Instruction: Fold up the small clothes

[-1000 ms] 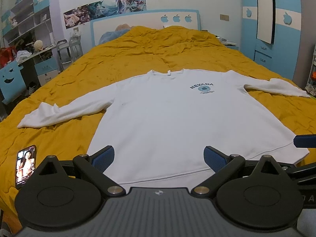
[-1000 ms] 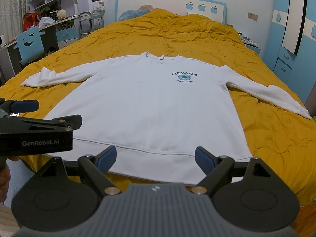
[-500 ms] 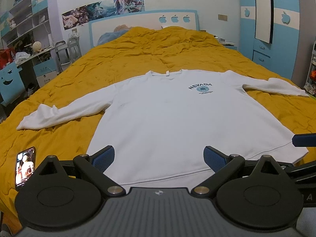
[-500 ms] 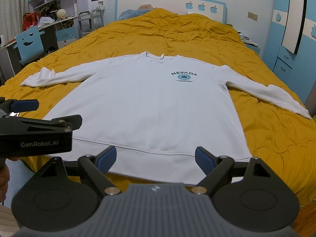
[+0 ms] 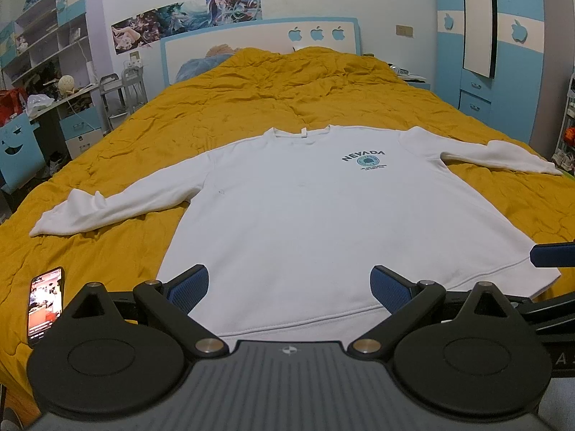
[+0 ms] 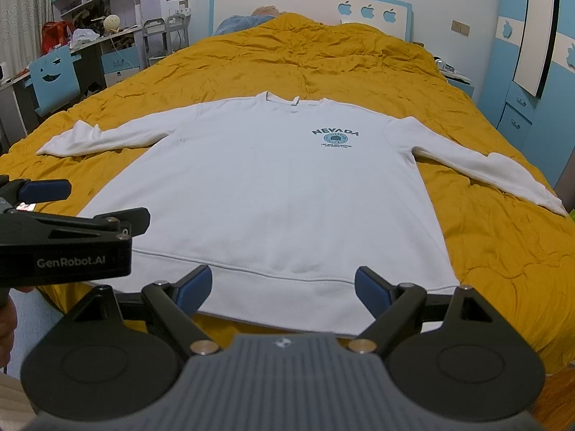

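Mustard bedspread (image 5: 107, 244) carries a flat sweatshirt (image 5: 323, 215); left gripper (image 5: 289, 283) and right gripper (image 6: 284, 287) gape empty; hasty pinches could bunch the hem.

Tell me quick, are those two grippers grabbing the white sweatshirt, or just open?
Left gripper: open, holding nothing, hovering over the white sweatshirt hem.
Right gripper: open, holding nothing, also over the hem.

Small print under the sweatshirt (image 5: 323, 215) logo (image 5: 364, 160) too tiny to read.
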Motion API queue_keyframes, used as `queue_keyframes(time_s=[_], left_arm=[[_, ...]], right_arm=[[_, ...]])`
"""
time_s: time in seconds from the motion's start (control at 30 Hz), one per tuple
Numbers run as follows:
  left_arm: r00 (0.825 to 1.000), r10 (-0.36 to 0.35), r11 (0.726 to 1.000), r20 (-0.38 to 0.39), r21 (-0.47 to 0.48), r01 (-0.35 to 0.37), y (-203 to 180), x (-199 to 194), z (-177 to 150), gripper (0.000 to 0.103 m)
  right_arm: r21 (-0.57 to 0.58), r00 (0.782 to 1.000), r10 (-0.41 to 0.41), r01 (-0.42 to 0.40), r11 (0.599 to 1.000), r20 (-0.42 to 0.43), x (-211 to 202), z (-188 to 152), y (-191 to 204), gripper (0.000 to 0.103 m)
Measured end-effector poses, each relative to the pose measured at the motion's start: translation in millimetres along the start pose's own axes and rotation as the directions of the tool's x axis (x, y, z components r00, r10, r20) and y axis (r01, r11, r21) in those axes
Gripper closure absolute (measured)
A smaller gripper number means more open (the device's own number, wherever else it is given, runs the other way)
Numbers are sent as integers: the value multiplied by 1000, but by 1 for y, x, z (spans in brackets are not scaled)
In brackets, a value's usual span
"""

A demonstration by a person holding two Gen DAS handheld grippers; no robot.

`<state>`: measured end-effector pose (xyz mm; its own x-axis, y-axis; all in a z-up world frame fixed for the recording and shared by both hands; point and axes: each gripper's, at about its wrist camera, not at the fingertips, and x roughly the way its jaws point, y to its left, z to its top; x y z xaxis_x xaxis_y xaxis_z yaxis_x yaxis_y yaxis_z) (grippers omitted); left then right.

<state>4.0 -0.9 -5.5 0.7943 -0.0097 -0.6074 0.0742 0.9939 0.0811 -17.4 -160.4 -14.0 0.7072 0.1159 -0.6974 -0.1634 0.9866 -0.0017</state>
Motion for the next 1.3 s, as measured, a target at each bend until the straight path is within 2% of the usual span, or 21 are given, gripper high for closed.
queue_keyframes(time_s=[1.03,1.3], left_arm=[[1000,0,1000,-5,2,0,-2,1,-2,0],[1000,-19,1000,-11,-16,19,1,9,-5,0]], right_arm=[[-2,1000,5,-5,1000,-15,2,-1,3,20],[3,1000,9,-9,1000,-7,4,9,0,20]])
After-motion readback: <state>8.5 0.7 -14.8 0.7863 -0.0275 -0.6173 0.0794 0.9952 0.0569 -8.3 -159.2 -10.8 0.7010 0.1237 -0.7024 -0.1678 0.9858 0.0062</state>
